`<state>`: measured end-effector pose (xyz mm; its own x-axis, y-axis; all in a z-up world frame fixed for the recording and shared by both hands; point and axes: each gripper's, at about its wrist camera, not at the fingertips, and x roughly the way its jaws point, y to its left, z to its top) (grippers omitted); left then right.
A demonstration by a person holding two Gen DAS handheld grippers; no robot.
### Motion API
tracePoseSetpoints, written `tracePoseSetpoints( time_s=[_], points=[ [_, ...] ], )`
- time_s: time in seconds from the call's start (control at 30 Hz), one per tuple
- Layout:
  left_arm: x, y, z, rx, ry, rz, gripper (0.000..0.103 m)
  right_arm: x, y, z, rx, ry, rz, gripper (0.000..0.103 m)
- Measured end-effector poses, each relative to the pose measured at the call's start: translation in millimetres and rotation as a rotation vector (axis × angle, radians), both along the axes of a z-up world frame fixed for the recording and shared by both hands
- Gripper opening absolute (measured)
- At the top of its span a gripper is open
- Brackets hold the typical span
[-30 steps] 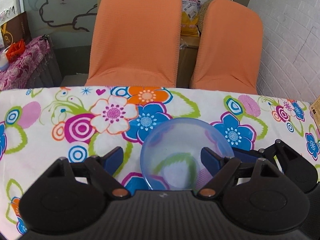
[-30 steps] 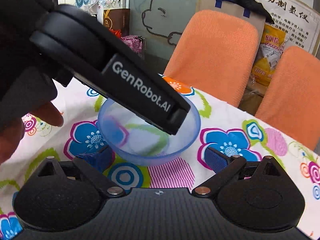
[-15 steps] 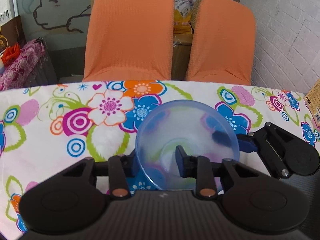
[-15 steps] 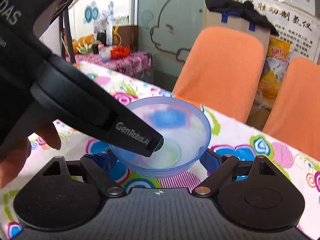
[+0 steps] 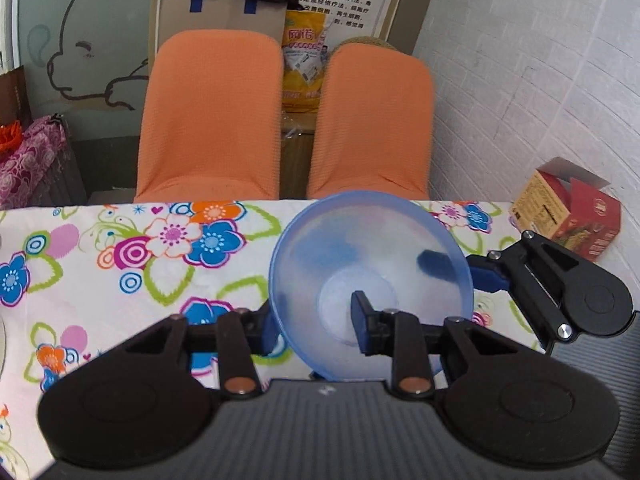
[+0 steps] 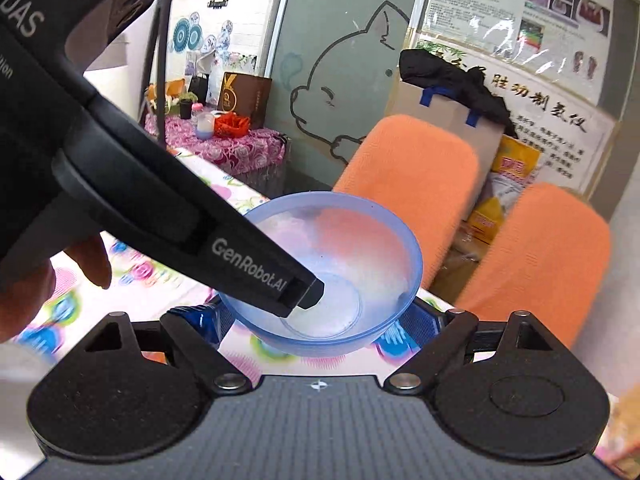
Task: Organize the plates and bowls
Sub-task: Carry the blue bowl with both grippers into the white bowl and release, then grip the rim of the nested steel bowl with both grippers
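A translucent blue bowl (image 5: 372,248) hangs tilted above the flowered tablecloth (image 5: 120,264). My left gripper (image 5: 314,326) is shut on its near-left wall, one finger inside and one outside. In the right wrist view the same bowl (image 6: 360,240) fills the middle, and the left gripper's black finger (image 6: 248,264) reaches down into it. My right gripper (image 6: 308,316) stands open, its blue fingertips wide apart on either side of the bowl's base. It also shows at the bowl's right side in the left wrist view, where the right gripper (image 5: 458,268) has one finger dimly visible through the plastic.
Two orange chairs (image 5: 212,120) (image 5: 372,120) stand behind the table's far edge. A red carton (image 5: 568,216) sits at the table's right end beside the white brick wall. A person's hand (image 6: 24,292) holds the left gripper. A side table with pink cloth (image 6: 228,148) stands at the back left.
My left gripper went from open around the bowl to shut on its wall. It then raised the bowl off the cloth, up and to the right. The right gripper stayed open beneath it.
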<state>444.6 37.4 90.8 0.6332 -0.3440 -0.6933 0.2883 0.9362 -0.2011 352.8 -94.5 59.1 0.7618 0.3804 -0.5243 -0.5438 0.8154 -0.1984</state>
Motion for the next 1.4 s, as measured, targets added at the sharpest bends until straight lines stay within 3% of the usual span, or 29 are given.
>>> tracePoseSetpoints(
  time_s=[0.23,0.53,0.67,0.83,0.97,1.23,1.4],
  points=[
    [-106.1,-46.5,6.8,0.008,-0.011,-0.117,0.037,-101.3,-32.0,3.1,-0.060,0.010,-0.049,0.076],
    [-189.9,-94.7,-51.7,0.035,0.084,-0.254,0.039,-172.8,-63.1,-37.8,-0.042,0.123,-0.154,0.076],
    [-206.0,-98.4,-63.8,0.052,0.091,-0.255,0.042,-188.6,-68.5,-49.4,-0.024,0.121,-0.154,0.076],
    [-209.4,-95.8,-68.8,0.089,0.072,-0.217,0.059,-202.3,-76.2,-53.9,-0.031,0.083,-0.158,0.077],
    [-205.7,-83.3,-60.9,0.044,0.074,-0.194,0.063,-215.5,-85.7,-52.8,-0.038,0.078,-0.179,0.077],
    [-206.3,-58.6,-46.5,-0.008,0.042,-0.138,0.065,-245.2,-114.2,-52.1,0.143,0.099,-0.259,0.077],
    [-200.7,-60.7,-54.0,0.049,0.051,-0.135,0.065,-232.2,-120.8,-57.0,0.238,0.103,-0.333,0.077]
  ],
)
